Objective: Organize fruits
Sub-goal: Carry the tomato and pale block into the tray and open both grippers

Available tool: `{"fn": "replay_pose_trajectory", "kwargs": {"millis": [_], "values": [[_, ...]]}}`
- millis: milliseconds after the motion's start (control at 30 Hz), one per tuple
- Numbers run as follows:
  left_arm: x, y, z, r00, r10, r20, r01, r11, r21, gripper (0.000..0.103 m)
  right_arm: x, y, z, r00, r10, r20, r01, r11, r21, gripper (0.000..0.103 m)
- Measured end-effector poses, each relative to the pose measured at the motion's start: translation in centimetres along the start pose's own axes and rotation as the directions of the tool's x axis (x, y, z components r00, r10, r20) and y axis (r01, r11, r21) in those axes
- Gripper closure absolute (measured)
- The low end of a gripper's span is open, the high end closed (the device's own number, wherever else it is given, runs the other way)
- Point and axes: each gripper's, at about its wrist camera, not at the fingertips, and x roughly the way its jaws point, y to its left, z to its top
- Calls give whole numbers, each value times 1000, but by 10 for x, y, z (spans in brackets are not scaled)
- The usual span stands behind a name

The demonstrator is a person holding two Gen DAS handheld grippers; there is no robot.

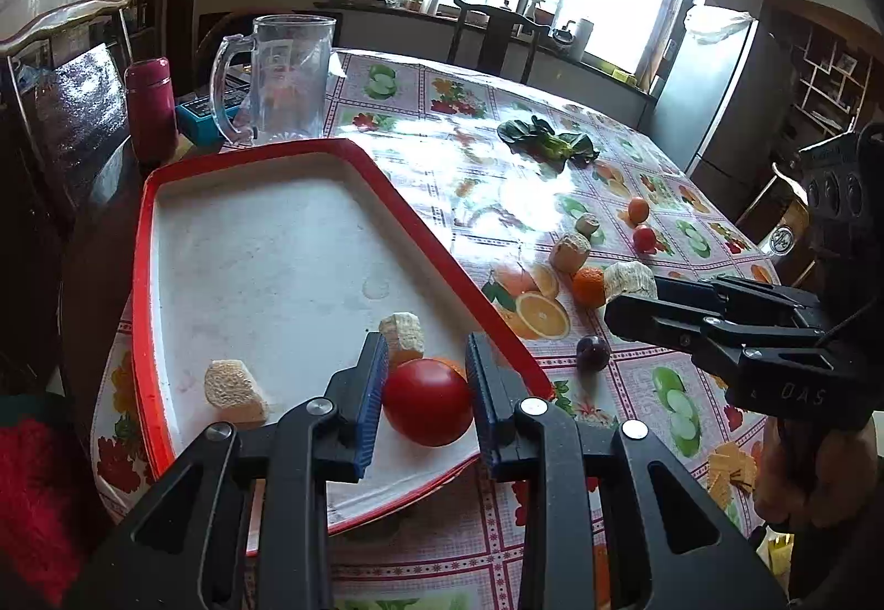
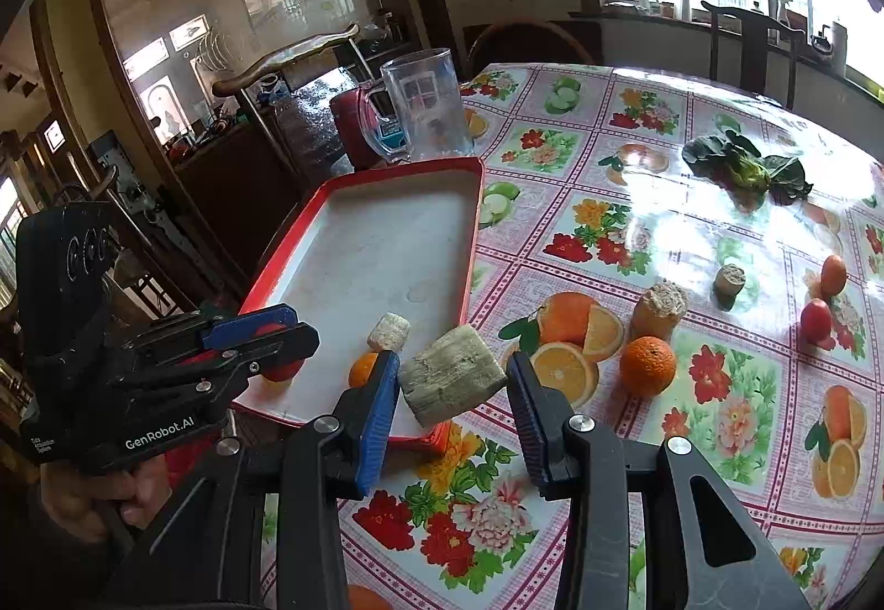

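Observation:
My left gripper (image 1: 425, 389) is shut on a red tomato (image 1: 428, 403), held over the near end of a white tray with a red rim (image 1: 265, 151). Two pale corn-cob chunks (image 1: 235, 392) (image 1: 406, 334) and an orange (image 2: 362, 369) lie in the tray. My right gripper (image 2: 453, 383) is shut on a larger corn-cob chunk (image 2: 450, 380) at the tray's near right corner. On the tablecloth to the right lie an orange (image 2: 647, 365), two cob pieces (image 2: 660, 311) (image 2: 729, 281), two small red-orange fruits (image 2: 833, 275) (image 2: 816, 320) and a dark plum (image 1: 593, 353).
A clear glass mug (image 1: 290, 79) and a red flask (image 1: 150, 107) stand just beyond the tray's far end. Leafy greens (image 2: 746, 171) lie farther back on the table. Chairs ring the table, and a hand holds each gripper's handle.

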Motion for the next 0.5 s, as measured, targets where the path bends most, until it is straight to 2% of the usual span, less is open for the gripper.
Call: {"fn": "replay_pose_trajectory", "kwargs": {"millis": [500], "values": [[-6,42,8,998,59,13,-58,997,-59,77,44,25,19,995,82,-56,-83,996,-19,62]]}}
